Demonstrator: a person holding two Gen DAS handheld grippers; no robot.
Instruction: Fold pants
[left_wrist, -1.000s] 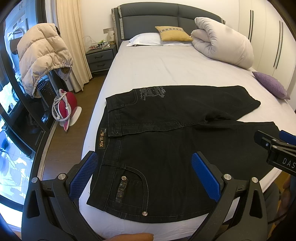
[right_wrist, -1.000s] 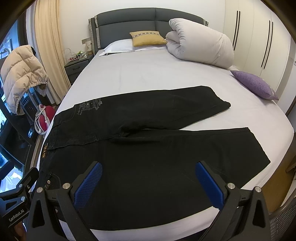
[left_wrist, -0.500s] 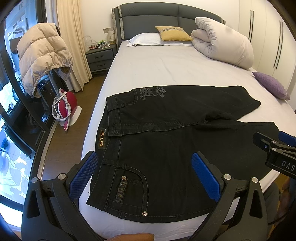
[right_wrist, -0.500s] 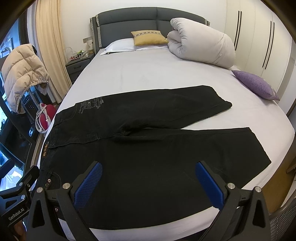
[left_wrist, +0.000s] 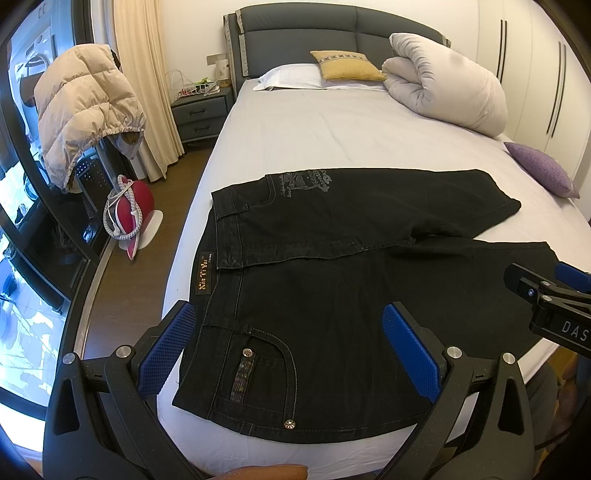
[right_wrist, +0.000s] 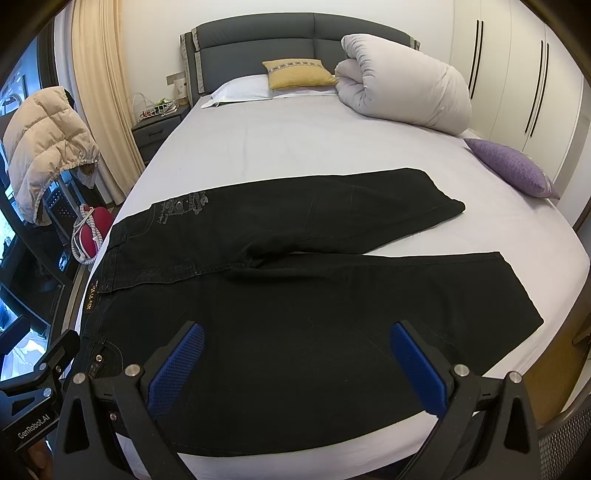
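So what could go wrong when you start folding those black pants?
The pants lie close to the near edge of the bed, so a tug might slide them off. The legs are splayed apart, so the fold could end up crooked. Both the left gripper and right gripper are open, and thick denim might slip from a shallow pinch.

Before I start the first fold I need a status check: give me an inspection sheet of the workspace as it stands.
Surface: bed, pale sheet, smooth.
Job's things: black pants spread flat, unfolded, waistband toward the bed's left edge, legs splayed apart.
Clutter: rolled duvet, yellow cushion, white pillow, purple cushion, all clear of the pants.
Grippers: left gripper and right gripper open, above the near pant leg, holding nothing.
Cables: white cord on a red object on the floor.
Surroundings: puffer jacket, nightstand, wardrobe.
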